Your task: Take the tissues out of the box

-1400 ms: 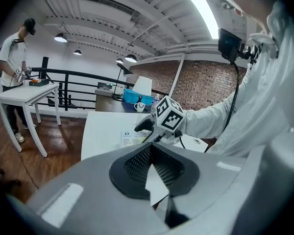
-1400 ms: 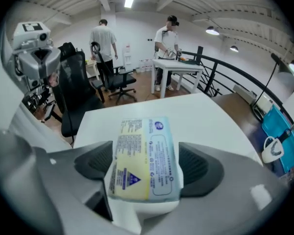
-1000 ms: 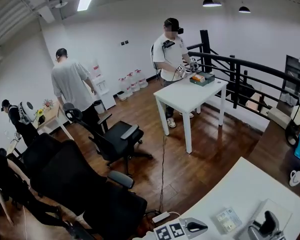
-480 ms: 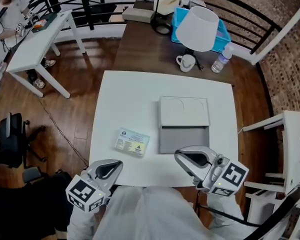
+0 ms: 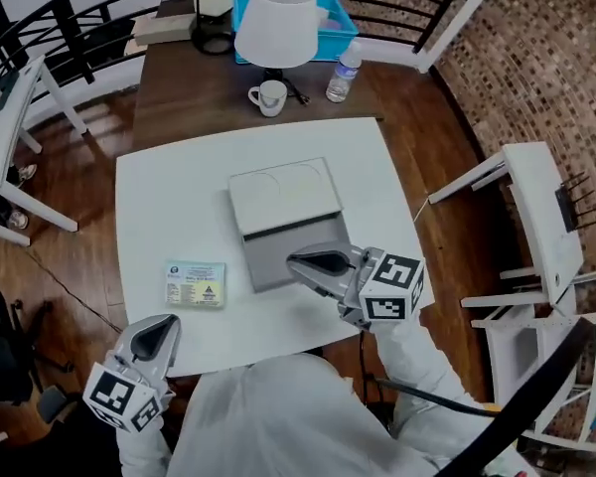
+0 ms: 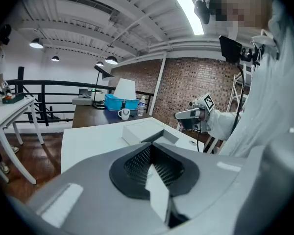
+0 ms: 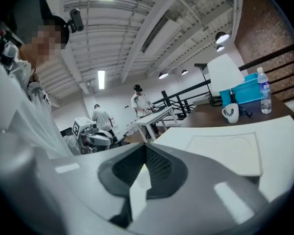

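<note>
A flat box [image 5: 283,199] with a white lid part and a grey near part [image 5: 268,258] lies in the middle of the white table [image 5: 159,197]. It also shows in the left gripper view as the box [image 6: 148,131], and in the right gripper view as the box [image 7: 225,153]. My right gripper [image 5: 308,262] is shut and empty, its tip over the grey near part. My left gripper [image 5: 164,328] is shut with nothing in it, at the table's front left corner. A small printed packet [image 5: 195,283] lies left of the box. No tissue is in view.
Behind the table a dark desk [image 5: 199,82] carries a white-shaded lamp [image 5: 275,23], a mug [image 5: 270,95], a water bottle [image 5: 343,73] and a blue bin [image 5: 328,20]. A white chair [image 5: 541,222] stands right, another white table [image 5: 5,117] and a railing left.
The head view has swung from the room down to the table. My right gripper has moved forward onto the box's grey near part; the left one has dropped back to the front left corner.
</note>
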Tool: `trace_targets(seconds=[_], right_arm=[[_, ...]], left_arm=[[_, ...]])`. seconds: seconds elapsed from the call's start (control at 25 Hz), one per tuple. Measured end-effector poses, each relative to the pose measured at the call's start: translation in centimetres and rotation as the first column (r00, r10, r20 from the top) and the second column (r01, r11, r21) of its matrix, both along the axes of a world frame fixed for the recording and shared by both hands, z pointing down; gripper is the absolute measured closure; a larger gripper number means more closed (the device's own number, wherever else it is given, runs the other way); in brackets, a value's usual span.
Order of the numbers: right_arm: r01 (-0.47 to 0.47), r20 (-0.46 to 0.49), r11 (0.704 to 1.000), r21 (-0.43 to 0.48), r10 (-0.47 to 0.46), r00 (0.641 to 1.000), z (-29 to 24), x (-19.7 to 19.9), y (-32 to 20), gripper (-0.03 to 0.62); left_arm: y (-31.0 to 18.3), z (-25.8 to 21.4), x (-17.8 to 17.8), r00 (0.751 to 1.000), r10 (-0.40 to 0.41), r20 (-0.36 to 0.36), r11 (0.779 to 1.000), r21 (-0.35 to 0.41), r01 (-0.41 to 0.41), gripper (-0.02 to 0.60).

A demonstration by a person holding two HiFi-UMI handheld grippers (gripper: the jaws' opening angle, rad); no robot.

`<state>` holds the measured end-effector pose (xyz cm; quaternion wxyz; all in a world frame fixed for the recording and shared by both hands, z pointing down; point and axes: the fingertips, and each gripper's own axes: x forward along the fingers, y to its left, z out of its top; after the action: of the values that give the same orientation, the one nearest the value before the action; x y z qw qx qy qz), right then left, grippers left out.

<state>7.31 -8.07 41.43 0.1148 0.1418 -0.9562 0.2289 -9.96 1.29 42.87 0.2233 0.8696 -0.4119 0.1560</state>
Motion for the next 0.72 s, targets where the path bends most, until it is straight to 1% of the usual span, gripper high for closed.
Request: trace_targets(seconds=[0.04,0.16,0.2,0.24,0.36,0.52,0.6,0.72], right_arm=[[-0.002,0.0,1.0,-0.005,0.002,1.0,0.1,0.4,0.0,0.592],[-0.003,-0.004,1.0,0.005,0.003,1.0,-0.4,1.2,-0.4,0.592],[0.0,-0.003,1.0,0.01,0.0,1.0,-0.6,1.3,-0.5,0.592],[0.004,-0.004,1.0,0.013,-0.004,1.0,-0.7,1.2,-0.5,0.592],[0.02,-0.016,0.999,0.025,-0.02,1.0,-0.8,1.0,-0.5,0.592],[0.03,-0.026,0.999,0.038,-0.029,0.999,-1.2,1.1,-0.7,0.592],[0.031,-0.044,0.998,0.048,-0.029,0.999,-1.0,1.2,-0.7,0.592],[0.041,-0.072,0.997,0.062,-0.037,0.997,-0.8,1.2,-0.6,0.592]], left_arm=[[-0.1,0.0,0.3,1.0,0.005,-0.021,1.0,-0.013,-0.005,0.569],[-1.7,-1.6,1.2,0.989,0.053,-0.141,0.995,-0.076,-0.064,0.568],[-2.2,-2.4,1.2,0.984,0.066,-0.167,0.993,-0.09,-0.082,0.569],[-2.7,-3.0,1.2,0.982,0.077,-0.175,0.991,-0.095,-0.095,0.568],[-4.0,-4.7,1.7,0.98,0.127,-0.156,0.986,-0.088,-0.142,0.568],[-5.5,-6.2,3.5,0.971,0.204,-0.128,0.976,-0.055,-0.212,0.569],[-5.9,-6.5,4.1,0.968,0.22,-0.116,0.973,-0.045,-0.227,0.568],[-6.2,-6.3,4.4,0.966,0.228,-0.119,0.971,-0.046,-0.235,0.568]])
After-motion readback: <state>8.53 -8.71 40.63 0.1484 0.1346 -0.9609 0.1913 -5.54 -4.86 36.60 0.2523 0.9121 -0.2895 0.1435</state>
